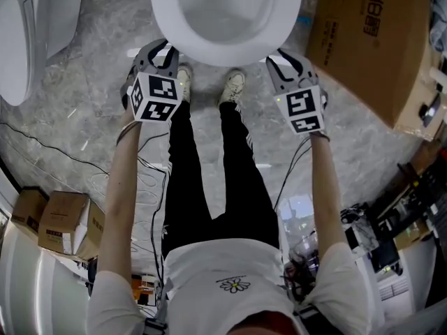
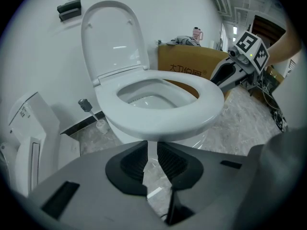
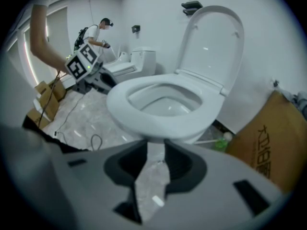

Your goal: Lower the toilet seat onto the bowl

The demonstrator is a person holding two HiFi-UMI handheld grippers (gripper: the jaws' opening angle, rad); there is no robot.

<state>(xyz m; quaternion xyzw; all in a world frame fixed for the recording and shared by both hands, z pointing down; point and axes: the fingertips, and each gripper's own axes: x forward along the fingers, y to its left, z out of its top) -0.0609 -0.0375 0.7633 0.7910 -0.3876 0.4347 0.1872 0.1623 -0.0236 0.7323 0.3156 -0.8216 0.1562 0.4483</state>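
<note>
Two grippers are hanging at the front of the bowl, one at each front corner. The toilet seat is lying flat on the bowl's rim, and the lid is standing upright behind the bowl, against the wall.

Far to the left of the bowl, a second toilet is sitting on the grey stone floor.

The left gripper is pointing down at the bowl's front left edge, with its tips just under the front lip of the seat. Its jaws are standing a narrow slit apart, with only floor showing through the gap (no pad is pressing on the seat).

Directly in front of the bowl, the person's two shoes are standing side by side, toes nearly touching its base.

The right gripper is pointing down at the bowl's front right edge, its tips likewise just below the seat's lip. Its jaws are standing a little wider than the left pair, again with bare floor between them and nothing held.

To the right of the bowl, a large cardboard box is standing on the floor, close beside it.
</note>
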